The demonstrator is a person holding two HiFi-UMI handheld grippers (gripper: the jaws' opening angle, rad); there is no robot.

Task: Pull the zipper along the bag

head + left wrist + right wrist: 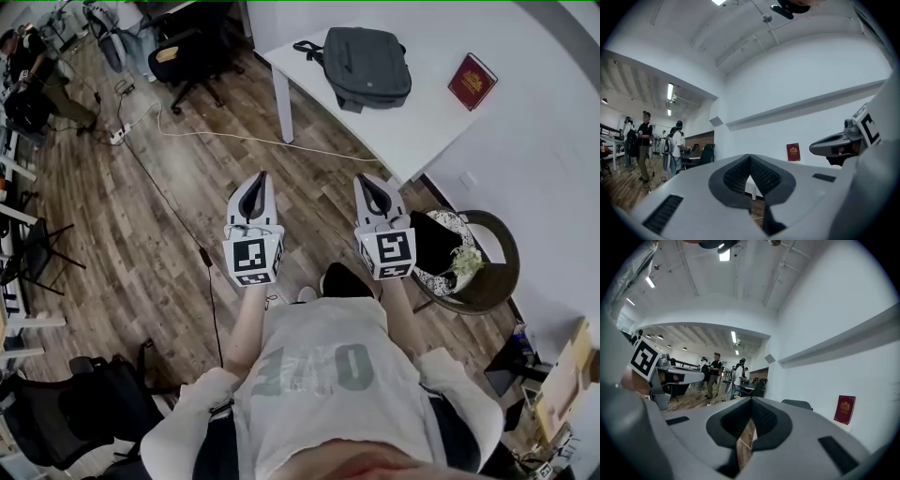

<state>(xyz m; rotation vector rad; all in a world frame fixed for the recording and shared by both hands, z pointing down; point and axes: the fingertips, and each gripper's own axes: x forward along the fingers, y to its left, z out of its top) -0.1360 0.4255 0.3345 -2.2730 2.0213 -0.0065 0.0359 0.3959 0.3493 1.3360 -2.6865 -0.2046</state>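
A dark grey bag (367, 66) lies flat on the white table (422, 122) at the top of the head view, its strap trailing left. In the right gripper view only its top edge (797, 403) shows over the jaws. My left gripper (260, 178) and right gripper (370, 180) are held side by side above the wooden floor, well short of the table, both shut with nothing between the jaws. In the left gripper view the left gripper (750, 156) points level at the white wall, with the right gripper (813, 147) seen at the right.
A red booklet (472, 82) leans against the wall on the table beside the bag. A dark round chair (492, 281) with a patterned cushion stands at the right. A white cable (225, 136) runs across the floor. People (714, 373) and office chairs fill the far room.
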